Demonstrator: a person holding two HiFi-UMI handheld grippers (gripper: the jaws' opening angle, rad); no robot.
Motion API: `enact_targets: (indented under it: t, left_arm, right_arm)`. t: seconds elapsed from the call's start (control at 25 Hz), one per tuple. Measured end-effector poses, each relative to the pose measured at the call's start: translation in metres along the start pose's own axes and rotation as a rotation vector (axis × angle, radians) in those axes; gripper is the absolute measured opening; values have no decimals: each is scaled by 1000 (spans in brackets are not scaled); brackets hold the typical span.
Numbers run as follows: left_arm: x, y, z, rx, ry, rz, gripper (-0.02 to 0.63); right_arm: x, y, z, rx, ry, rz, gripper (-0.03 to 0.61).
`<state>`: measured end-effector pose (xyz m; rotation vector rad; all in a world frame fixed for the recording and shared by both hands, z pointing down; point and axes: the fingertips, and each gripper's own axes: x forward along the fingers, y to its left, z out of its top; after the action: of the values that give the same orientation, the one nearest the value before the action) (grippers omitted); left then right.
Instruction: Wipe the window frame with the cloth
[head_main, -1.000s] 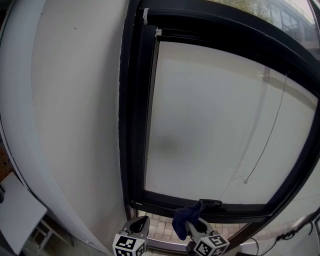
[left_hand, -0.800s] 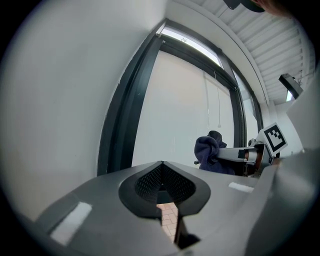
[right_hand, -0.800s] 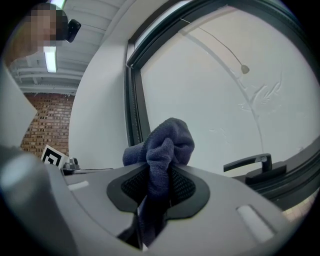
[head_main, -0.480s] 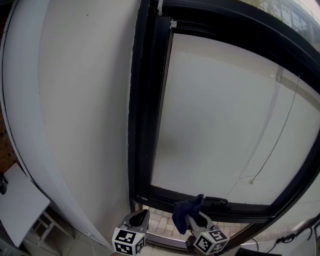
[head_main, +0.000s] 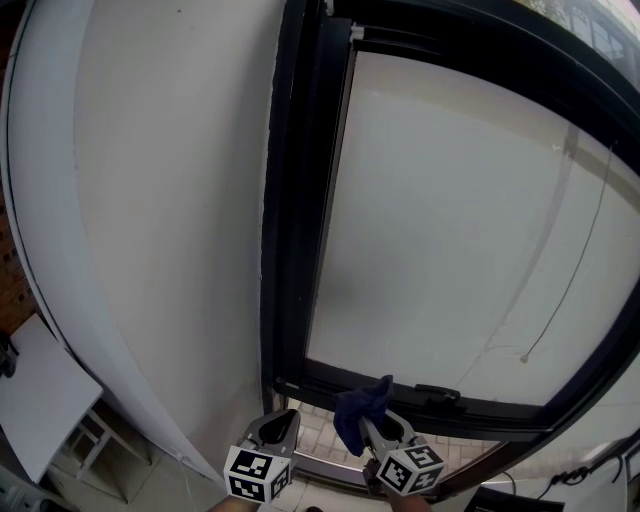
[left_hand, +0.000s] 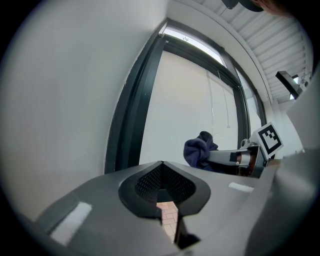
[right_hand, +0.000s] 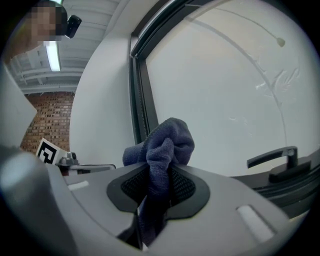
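Note:
A dark blue cloth (head_main: 358, 408) is bunched in my right gripper (head_main: 385, 430), which is shut on it just below the bottom rail of the black window frame (head_main: 290, 200). In the right gripper view the cloth (right_hand: 165, 145) sticks up from the jaws, with the frame's upright (right_hand: 140, 100) behind it. My left gripper (head_main: 275, 432) hangs beside the right one, shut with nothing in it, near the frame's lower left corner. The left gripper view shows the cloth (left_hand: 199, 150) to the right and the frame (left_hand: 132, 125) ahead.
A frosted pane (head_main: 450, 220) fills the frame. A black window handle (head_main: 437, 392) lies on the bottom rail, right of the cloth. A thin cord (head_main: 570, 280) hangs over the pane. A white wall (head_main: 170, 200) stands left of the frame, with a white table (head_main: 40, 400) lower left.
The right gripper has lifted the cloth slightly up and to the left, closer to the bottom rail. The left gripper stayed beside it. The head view has shifted a little.

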<state>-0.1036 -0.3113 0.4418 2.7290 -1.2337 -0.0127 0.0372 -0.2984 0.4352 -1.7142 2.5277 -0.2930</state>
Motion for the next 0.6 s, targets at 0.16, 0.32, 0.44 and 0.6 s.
enact_targets:
  t: [0.16,0.32,0.44,0.6]
  left_arm:
    - [-19,6,-10,-13,21,53,-6]
    - [-33,19,-13,-6,23,114,-8]
    - [-43,29,-19,-9,32,160,-8]
    - [-48,36,-29,-10,63,193,-6]
  right_arm:
    - [31,21,-30,7,83,79,87]
    - [69,43,-53,1,148,160,87]
    - [99,59,-72,-1,200,202,87]
    - [131,71,-96,27,272,203,87]
